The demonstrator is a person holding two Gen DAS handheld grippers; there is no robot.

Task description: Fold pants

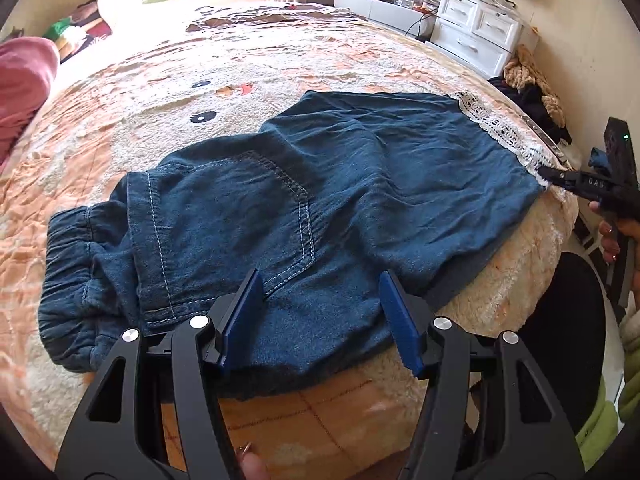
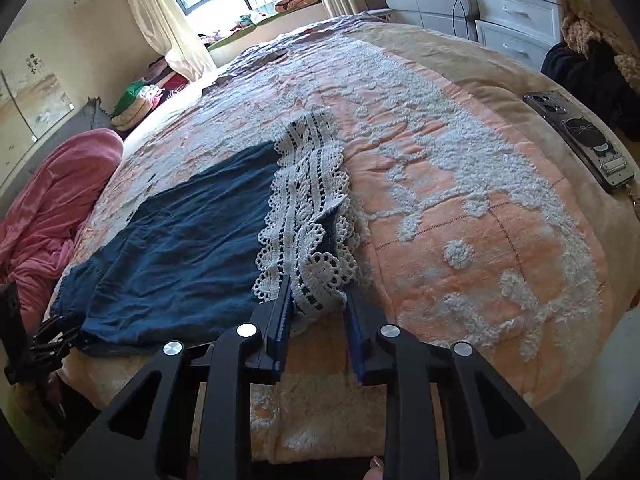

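**Pants lay crosswise, one gripper at each end of the near edge**

The pants (image 1: 304, 208) lay flat on the bed (image 1: 168, 80), long axis running left to right along its near edge, waistband left, lace hem (image 2: 308, 216) right. The right gripper (image 2: 318, 312) had its jaws nearly closed around the lace corner; the left gripper (image 1: 322, 320) stood half open astride the near edge by the pocket, pinching nothing yet

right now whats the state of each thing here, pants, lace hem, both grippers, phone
pants: spread flat on the bed, back pocket up, not yet folded
lace hem: lying flat, near corner between the right gripper's pads
left gripper: open, jaws astride the near edge of the pants
right gripper: closing on the lace hem
phone: lying back up at the bed's edge
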